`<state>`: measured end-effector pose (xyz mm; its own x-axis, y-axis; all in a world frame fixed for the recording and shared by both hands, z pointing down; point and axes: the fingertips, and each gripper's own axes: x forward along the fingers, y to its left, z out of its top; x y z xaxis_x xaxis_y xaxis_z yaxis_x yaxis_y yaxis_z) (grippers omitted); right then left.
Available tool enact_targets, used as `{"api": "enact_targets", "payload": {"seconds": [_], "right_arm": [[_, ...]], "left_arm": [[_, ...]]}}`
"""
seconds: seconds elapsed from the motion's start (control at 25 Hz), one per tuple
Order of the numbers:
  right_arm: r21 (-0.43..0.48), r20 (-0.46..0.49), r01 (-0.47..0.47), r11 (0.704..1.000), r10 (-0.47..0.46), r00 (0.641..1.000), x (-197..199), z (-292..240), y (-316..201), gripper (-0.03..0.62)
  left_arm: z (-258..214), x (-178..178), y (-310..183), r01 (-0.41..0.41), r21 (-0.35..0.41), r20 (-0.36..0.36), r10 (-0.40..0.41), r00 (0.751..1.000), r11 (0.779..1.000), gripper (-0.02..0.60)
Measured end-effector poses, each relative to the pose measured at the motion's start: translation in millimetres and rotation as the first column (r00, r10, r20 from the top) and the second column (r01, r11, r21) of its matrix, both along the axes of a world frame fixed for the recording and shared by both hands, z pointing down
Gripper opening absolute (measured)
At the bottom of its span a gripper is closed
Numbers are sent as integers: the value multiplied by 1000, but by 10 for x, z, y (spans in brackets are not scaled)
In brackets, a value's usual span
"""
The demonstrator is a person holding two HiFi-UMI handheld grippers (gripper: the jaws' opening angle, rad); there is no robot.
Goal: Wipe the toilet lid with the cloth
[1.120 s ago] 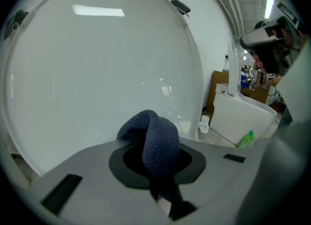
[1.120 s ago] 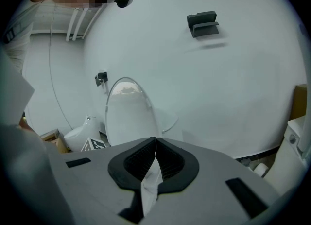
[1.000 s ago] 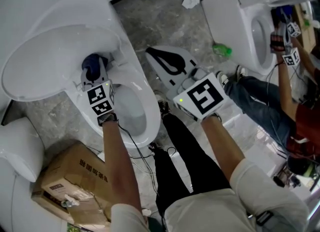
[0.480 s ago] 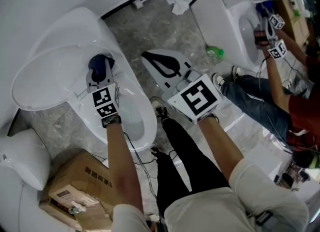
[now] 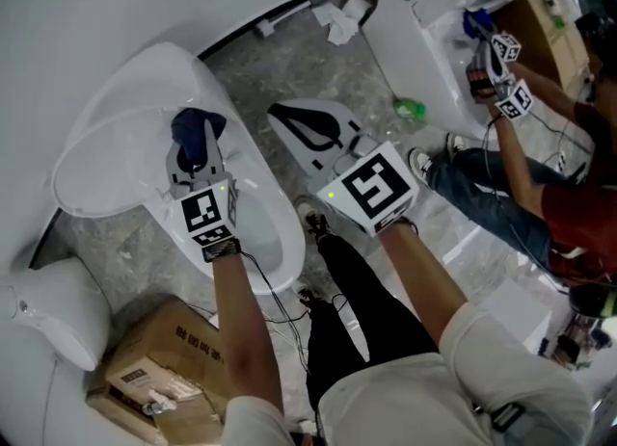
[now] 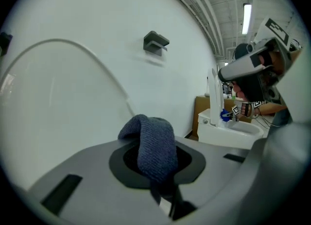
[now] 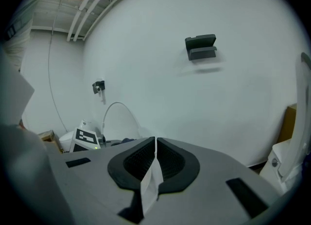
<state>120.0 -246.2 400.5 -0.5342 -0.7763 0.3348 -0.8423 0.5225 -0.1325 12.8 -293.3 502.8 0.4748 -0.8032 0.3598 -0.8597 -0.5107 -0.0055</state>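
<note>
Past a brown cardboard box [image 5: 159,367], the left gripper [image 5: 193,157] pinches a folded, ribbed dark-blue cloth [image 6: 154,144] beside the smooth white raised toilet lid [image 5: 101,170], the right gripper [image 7: 155,144] hangs closed and empty, and another person [image 5: 540,208] crowds a second toilet [image 5: 424,44].

— How many toilets could you count plainly?
— Two: the near toilet [image 5: 260,194] and the far toilet [image 5: 415,20].
— And the rest?
— You had one blue cloth [image 5: 196,131], your own two grippers, left gripper [image 5: 193,150] and right gripper [image 5: 294,117], one cardboard box [image 5: 154,357] and one green bottle [image 5: 410,107].
</note>
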Motion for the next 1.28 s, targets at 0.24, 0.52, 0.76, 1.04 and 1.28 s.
{"api": "enact_targets", "payload": {"seconds": [0.24, 0.52, 0.76, 1.04, 1.28], "right_arm": [[13, 4, 54, 998, -54, 999, -97, -245, -89, 32], [16, -6, 143, 990, -143, 990, -348, -422, -183, 74], [14, -74, 266, 964, -264, 962, -806, -381, -382, 126], [-33, -182, 421, 907, -420, 889, -1354, -68, -652, 140], [-74, -278, 474, 877, -475, 835, -1601, 176, -889, 140]], "left_arm": [[-562, -123, 101, 22, 75, -16, -21, 1000, 997, 54], [-1058, -466, 223, 86, 134, -26, -83, 996, 987, 54], [-1381, -891, 322, 152, 169, -25, -150, 988, 974, 54], [-1682, -1245, 447, 201, 182, -2, -204, 979, 963, 54], [-1800, -1572, 583, 237, 186, 1, -241, 970, 953, 54]]}}
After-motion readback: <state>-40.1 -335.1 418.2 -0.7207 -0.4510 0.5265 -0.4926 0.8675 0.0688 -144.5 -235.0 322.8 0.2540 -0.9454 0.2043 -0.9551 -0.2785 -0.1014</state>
